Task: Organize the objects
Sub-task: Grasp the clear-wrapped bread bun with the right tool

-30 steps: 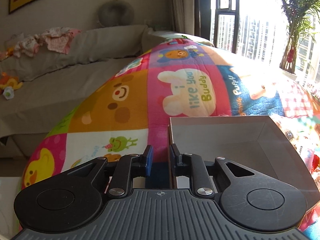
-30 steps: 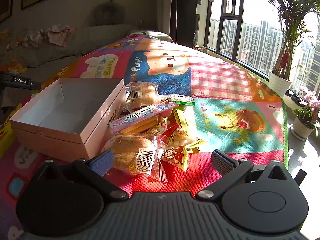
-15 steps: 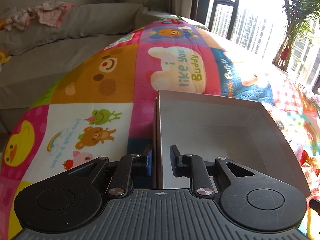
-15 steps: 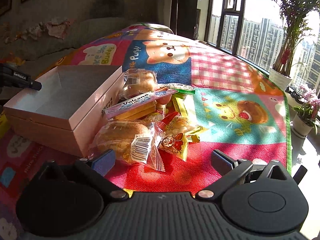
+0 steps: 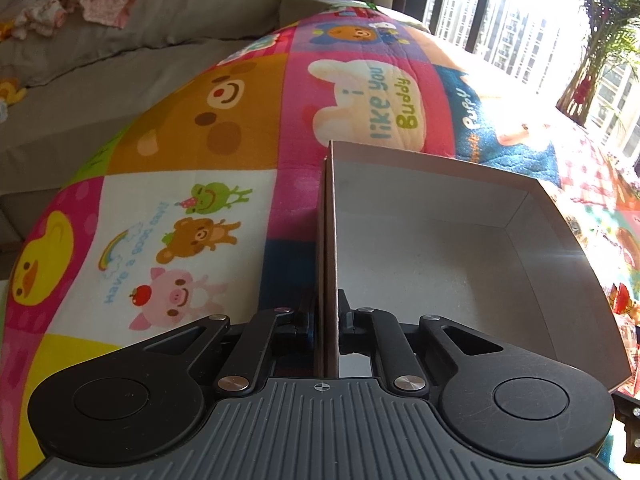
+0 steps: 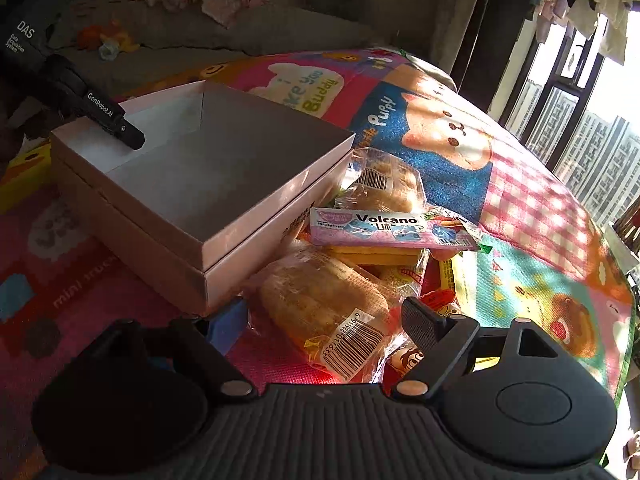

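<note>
An empty pale pink box (image 5: 420, 184) lies open on the mat. My left gripper (image 5: 327, 317) is shut on its near left wall, one finger inside and one outside. The right wrist view shows the same box (image 6: 248, 224) with the left gripper (image 6: 120, 126) clamped at its far corner. Right of the box lies a pile of snacks: a near bread packet (image 6: 320, 304), a second bread packet (image 6: 384, 184), and a pink Volcano packet (image 6: 392, 228) on yellow packets. My right gripper (image 6: 324, 318) is closing around the near bread packet. Its pads do not visibly press the wrapper.
A colourful cartoon play mat (image 5: 180, 140) covers the surface under everything. A grey sofa (image 5: 120, 60) with clothes and toys runs along the back left. Tall windows and a potted plant (image 5: 600, 40) stand at the right. Small sweet packets (image 6: 444, 304) lie beside the bread.
The left jaws have come together on the box wall, and that view has tipped downward. My right gripper has moved in over the near bread packet, rolled, and narrowed its jaws.
</note>
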Demonstrator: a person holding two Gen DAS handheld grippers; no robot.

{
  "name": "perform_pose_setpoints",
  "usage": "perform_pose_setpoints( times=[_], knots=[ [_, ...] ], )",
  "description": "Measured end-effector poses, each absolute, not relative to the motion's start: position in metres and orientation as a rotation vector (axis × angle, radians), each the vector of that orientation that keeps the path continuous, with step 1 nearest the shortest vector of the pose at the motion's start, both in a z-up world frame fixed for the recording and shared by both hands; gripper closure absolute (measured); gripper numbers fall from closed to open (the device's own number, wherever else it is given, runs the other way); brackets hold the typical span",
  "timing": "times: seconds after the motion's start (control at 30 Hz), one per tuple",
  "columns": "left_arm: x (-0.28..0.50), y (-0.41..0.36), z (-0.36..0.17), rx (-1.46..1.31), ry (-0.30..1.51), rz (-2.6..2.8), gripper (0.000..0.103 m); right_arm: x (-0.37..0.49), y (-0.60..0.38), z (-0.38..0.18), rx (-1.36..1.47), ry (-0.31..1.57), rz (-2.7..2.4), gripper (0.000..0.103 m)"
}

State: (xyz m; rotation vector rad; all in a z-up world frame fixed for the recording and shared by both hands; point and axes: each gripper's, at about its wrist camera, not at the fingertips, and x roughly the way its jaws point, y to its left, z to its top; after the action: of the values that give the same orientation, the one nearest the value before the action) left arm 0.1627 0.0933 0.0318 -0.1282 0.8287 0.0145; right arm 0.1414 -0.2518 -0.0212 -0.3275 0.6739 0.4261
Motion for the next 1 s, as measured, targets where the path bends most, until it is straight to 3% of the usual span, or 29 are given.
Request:
perform_pose_setpoints(
  times=[0.23,0.6,0.63,0.7,0.77,1.0],
  knots=[
    [0.163,0.091,0.033,-0.117,0.829,0.017,0.092,0.096,-0.274,-0.003,-0.104,0.787,0.501,0.019],
    [0.154,0.087,0.039,-0.107,0.819,0.022,0.093,0.137,-0.248,-0.017,-0.325,0.758,0.404,0.019],
    [0.153,0.085,0.040,-0.097,0.814,0.023,0.093,0.142,-0.248,-0.021,-0.318,0.781,0.401,0.020],
    [0.151,0.085,0.042,-0.092,0.810,0.022,0.093,0.146,-0.250,-0.028,-0.278,0.841,0.407,0.037],
    [0.150,0.083,0.042,-0.090,0.811,0.016,0.093,0.139,-0.253,-0.027,-0.252,0.852,0.388,0.044],
    [0.146,0.080,0.041,-0.096,0.801,0.007,0.093,0.100,-0.274,-0.009,-0.147,0.918,0.342,0.048]
  ],
)
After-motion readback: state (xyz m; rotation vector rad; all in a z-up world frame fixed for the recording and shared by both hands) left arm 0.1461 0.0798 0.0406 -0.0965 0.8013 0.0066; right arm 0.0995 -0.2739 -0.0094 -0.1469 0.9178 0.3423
